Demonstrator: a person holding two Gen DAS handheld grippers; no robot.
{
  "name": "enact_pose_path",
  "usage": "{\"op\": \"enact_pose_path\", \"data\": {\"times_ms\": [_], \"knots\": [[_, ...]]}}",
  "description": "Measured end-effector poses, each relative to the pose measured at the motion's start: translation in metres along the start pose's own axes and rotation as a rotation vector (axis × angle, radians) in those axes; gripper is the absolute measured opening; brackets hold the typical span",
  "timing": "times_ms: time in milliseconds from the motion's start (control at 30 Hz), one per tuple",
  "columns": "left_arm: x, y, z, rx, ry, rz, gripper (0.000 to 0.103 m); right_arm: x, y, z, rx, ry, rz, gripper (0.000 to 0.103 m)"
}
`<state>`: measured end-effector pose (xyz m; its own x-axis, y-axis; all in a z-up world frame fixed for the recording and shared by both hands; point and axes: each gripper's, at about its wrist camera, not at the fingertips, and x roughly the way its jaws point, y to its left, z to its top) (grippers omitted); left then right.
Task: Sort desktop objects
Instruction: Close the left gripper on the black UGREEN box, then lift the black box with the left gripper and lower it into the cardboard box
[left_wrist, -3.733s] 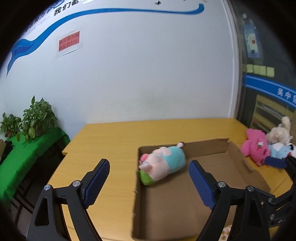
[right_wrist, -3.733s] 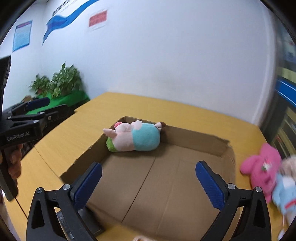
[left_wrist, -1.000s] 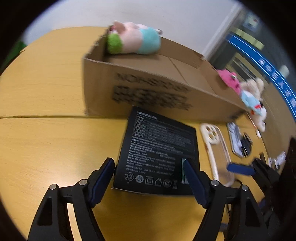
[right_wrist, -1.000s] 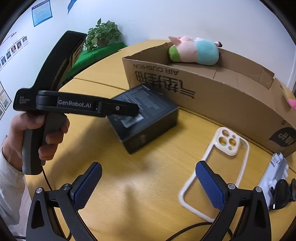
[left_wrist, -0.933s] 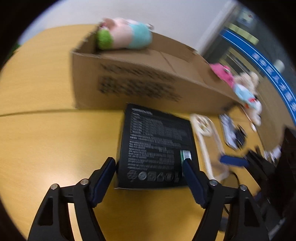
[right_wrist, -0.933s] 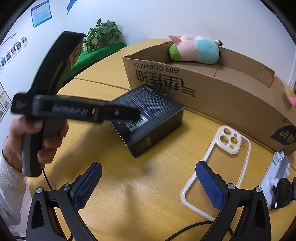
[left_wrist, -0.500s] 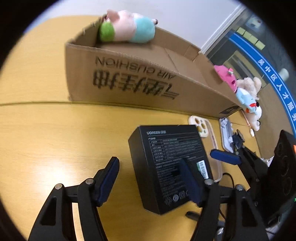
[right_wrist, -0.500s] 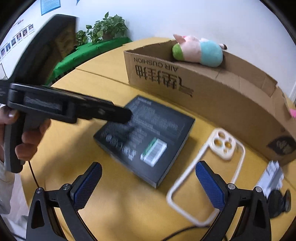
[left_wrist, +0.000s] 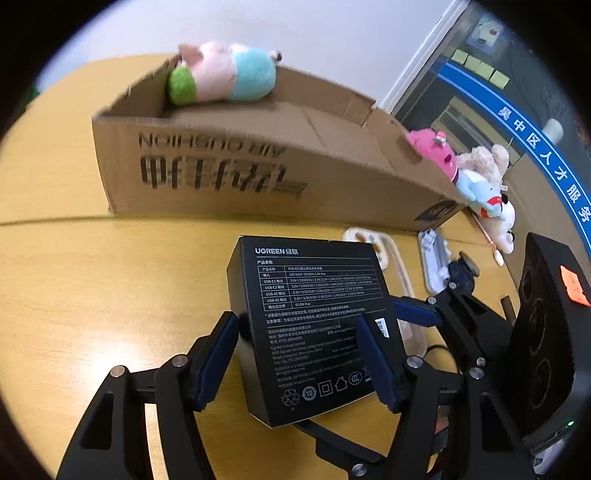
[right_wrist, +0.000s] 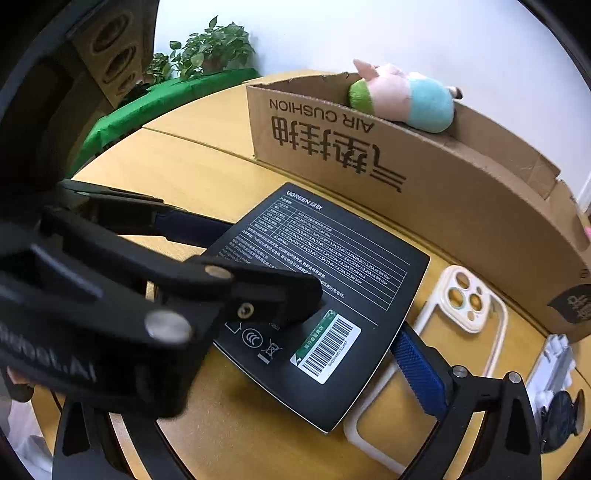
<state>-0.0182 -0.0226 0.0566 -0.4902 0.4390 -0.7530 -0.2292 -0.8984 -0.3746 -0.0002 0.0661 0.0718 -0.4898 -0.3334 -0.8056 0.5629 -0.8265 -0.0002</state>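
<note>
The yellow wooden table carries everything. At twelve o'clock in both wrist views stands the long open brown cardboard box printed AIR CUSHION, and a pink, teal and green plush pig lies inside at its far left corner. Beyond the box's right end, at two o'clock in the left wrist view, a pink plush toy, a beige one and a pale blue one huddle together.

The flat black UGREEN carton with white print and a barcode label sits tilted between the blue-padded jaws of the left gripper. These jaws are closing on it: the left pad lies against the carton's left side, the right pad over its top face, and whether both press I cannot tell. Whether the carton is off the table is unclear.

In the right wrist view the right gripper hangs at five o'clock just beside the carton's right edge; only one blue pad shows, so its jaws' state cannot be told. A cream phone case lies at three o'clock, touching nothing held, with a white and black phone mount further right.
</note>
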Motion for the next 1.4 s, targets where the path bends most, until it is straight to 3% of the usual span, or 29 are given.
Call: {"op": "enact_pose_path", "data": {"times_ms": [167,300,567,667,833,1000,1133,1267,1400], "knots": [[-0.034,-0.025,0.021,0.041,-0.105,0.007,0.065,-0.036,-0.002,0.015,0.003,-0.105,-0.030,0.100],[-0.079,-0.050,0.057,0.101,-0.231,-0.007,0.065,-0.080,-0.005,0.043,-0.022,-0.208,-0.084,0.100],[-0.170,-0.111,0.150,0.249,-0.471,-0.029,0.065,-0.188,-0.026,0.131,-0.120,-0.431,-0.230,0.099],[-0.194,-0.126,0.185,0.271,-0.519,-0.053,0.065,-0.229,-0.039,0.169,-0.154,-0.505,-0.266,0.099],[-0.221,-0.145,0.244,0.290,-0.579,-0.048,0.065,-0.266,-0.061,0.224,-0.187,-0.542,-0.307,0.099],[-0.224,-0.153,0.291,0.290,-0.577,-0.042,0.065,-0.281,-0.083,0.272,-0.208,-0.546,-0.315,0.099],[-0.197,-0.150,0.327,0.270,-0.528,-0.023,0.065,-0.268,-0.114,0.300,-0.205,-0.506,-0.289,0.099],[-0.137,-0.135,0.354,0.217,-0.429,-0.029,0.065,-0.227,-0.161,0.311,-0.156,-0.416,-0.229,0.099],[-0.043,-0.109,0.373,0.128,-0.258,-0.062,0.065,-0.157,-0.209,0.301,-0.100,-0.291,-0.202,0.099]]}}
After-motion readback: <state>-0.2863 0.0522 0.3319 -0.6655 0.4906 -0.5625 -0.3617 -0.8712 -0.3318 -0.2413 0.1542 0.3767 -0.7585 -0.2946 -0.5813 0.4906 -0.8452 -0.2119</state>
